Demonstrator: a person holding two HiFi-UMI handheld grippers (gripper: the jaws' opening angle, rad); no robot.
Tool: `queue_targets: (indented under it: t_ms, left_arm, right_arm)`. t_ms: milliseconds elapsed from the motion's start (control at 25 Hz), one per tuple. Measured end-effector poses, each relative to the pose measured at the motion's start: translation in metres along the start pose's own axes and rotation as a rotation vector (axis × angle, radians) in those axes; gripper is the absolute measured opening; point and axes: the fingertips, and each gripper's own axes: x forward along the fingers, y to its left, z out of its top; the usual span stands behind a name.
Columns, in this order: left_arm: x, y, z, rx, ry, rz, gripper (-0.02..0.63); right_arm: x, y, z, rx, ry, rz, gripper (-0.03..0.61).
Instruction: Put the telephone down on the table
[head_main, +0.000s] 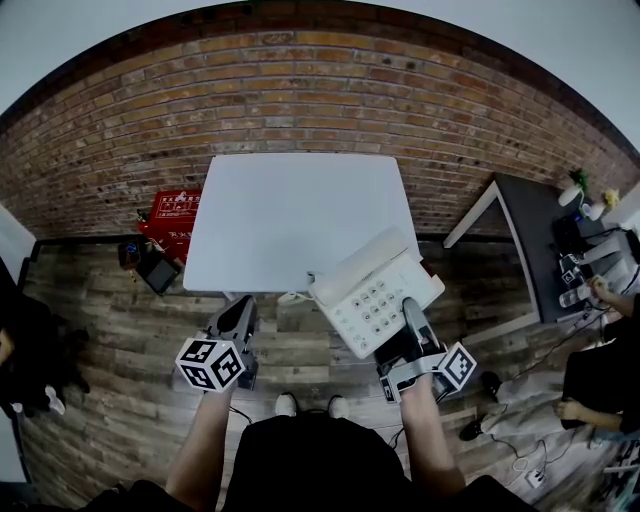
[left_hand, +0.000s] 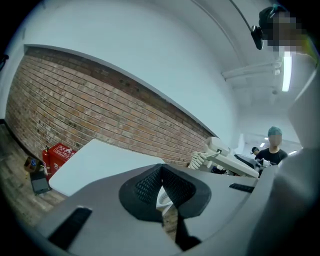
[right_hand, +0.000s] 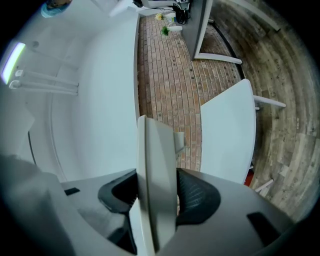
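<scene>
A white desk telephone (head_main: 375, 300) with a keypad and its handset on top is held at its near edge by my right gripper (head_main: 412, 312), which is shut on it. It hangs tilted over the front right corner of the white table (head_main: 290, 215). In the right gripper view the telephone's thin edge (right_hand: 157, 175) stands between the pads, with the table (right_hand: 230, 130) beyond. My left gripper (head_main: 240, 310) hovers by the table's front edge, shut and empty. The left gripper view shows the telephone (left_hand: 225, 155) to the right and its coiled cord (left_hand: 200, 161) hanging.
A brick wall runs behind the table. A red box (head_main: 175, 215) and a dark object (head_main: 155, 268) lie on the wooden floor to the left. At the right stand a grey desk (head_main: 545, 230) and seated people (head_main: 600, 380).
</scene>
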Motion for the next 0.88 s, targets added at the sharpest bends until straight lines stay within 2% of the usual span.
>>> queue_targets:
  t_ms: [240,880]
  left_arm:
    - [0.005,0.006,0.0,-0.095,-0.017,-0.029,0.012]
    - [-0.004,0.052,0.008,-0.109,-0.012,-0.048,0.012]
  right_arm:
    - [0.002,0.0,-0.002,-0.02,-0.005,-0.004,0.216]
    - [0.015,-0.005,-0.029,-0.055,-0.054,-0.005,0.216]
